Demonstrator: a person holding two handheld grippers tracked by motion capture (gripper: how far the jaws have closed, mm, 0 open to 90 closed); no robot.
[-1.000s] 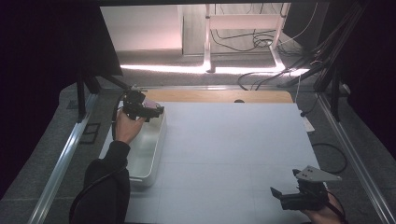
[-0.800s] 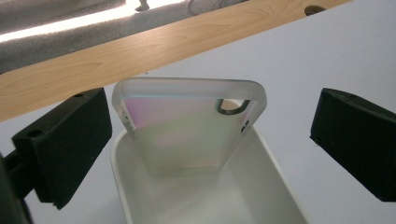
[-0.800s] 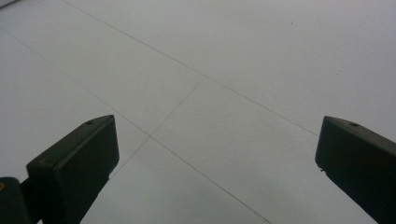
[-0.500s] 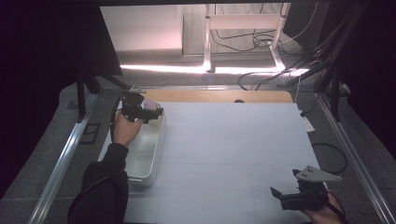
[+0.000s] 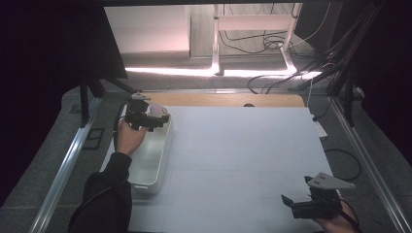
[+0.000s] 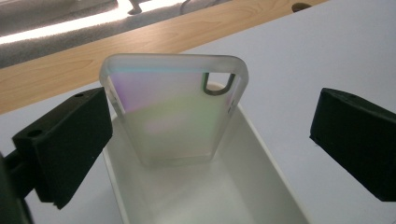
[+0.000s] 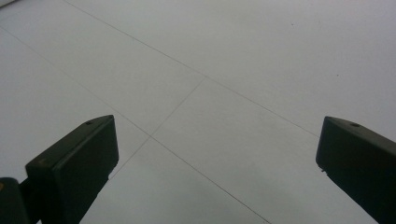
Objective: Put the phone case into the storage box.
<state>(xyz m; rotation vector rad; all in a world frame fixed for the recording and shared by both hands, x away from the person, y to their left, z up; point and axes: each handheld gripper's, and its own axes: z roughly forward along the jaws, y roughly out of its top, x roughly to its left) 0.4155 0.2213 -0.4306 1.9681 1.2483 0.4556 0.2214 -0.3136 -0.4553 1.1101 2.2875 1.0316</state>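
Observation:
A translucent phone case (image 6: 173, 116) with an iridescent pink-green sheen stands tilted inside a white bin (image 6: 261, 154), leaning on the bin's far end. My left gripper (image 6: 210, 121) is open around it. The case sits close beside the left jaw and well clear of the right one. In the high view, the left gripper (image 5: 158, 119) hovers over the far end of the bin (image 5: 145, 182) at the table's left. My right gripper (image 5: 297, 194) rests near the front right corner. It is open over bare white table (image 7: 224, 84), with nothing between its jaws.
White paper with faint fold lines (image 5: 243, 160) covers the table. A wooden strip (image 5: 228, 99) runs along its far edge. Metal rails (image 5: 63, 174) flank both sides. Cables (image 5: 272, 77) lie on the floor beyond the table.
The left gripper has shifted very slightly over the bin's far end. The right gripper has stayed put.

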